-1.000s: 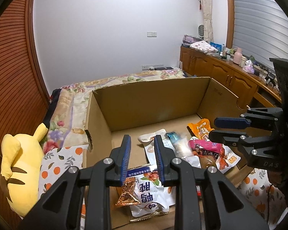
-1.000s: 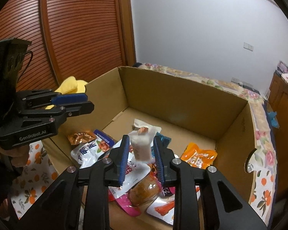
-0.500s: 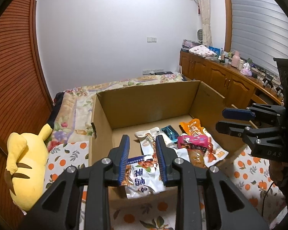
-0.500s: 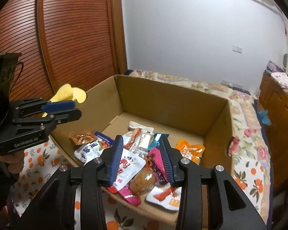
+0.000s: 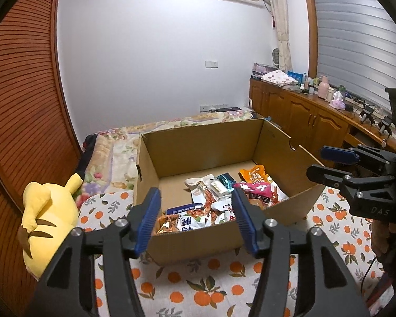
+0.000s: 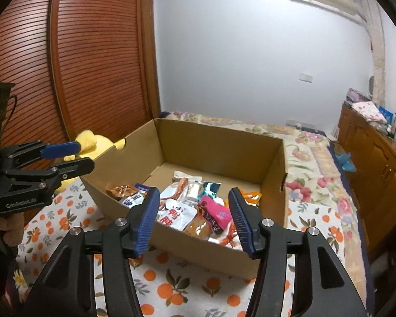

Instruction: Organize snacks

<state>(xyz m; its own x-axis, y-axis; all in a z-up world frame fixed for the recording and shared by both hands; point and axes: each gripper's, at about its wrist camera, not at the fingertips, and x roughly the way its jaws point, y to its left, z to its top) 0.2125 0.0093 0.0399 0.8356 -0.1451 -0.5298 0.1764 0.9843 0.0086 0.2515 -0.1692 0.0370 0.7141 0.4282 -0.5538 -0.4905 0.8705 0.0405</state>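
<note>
An open cardboard box [image 5: 198, 145] [image 6: 219, 145] sits on the bed and holds several snack packets. Among them are a white pouch with red characters [image 5: 190, 219] [image 6: 177, 215], a pink packet [image 5: 253, 186] [image 6: 216, 208], an orange packet [image 5: 253, 174] and a teal one [image 5: 224, 181]. My left gripper [image 5: 195, 190] [image 6: 85, 155] hangs in front of the box's near wall, jaws opening, nothing between them. My right gripper [image 6: 193, 190] [image 5: 315, 161] hovers at the box's near right side, jaws also opening and empty.
A yellow plush toy [image 5: 45, 211] lies left of the box. A bedspread with orange fruit print [image 5: 211, 285] covers the near bed. Wooden cabinets [image 5: 303, 116] with clutter run along the right. A slatted wooden door [image 6: 92, 66] stands at the left.
Both grippers have drawn back and up out of the box. The right gripper let go of a white pouch, which now lies in the box. Both pairs of jaws have widened.
</note>
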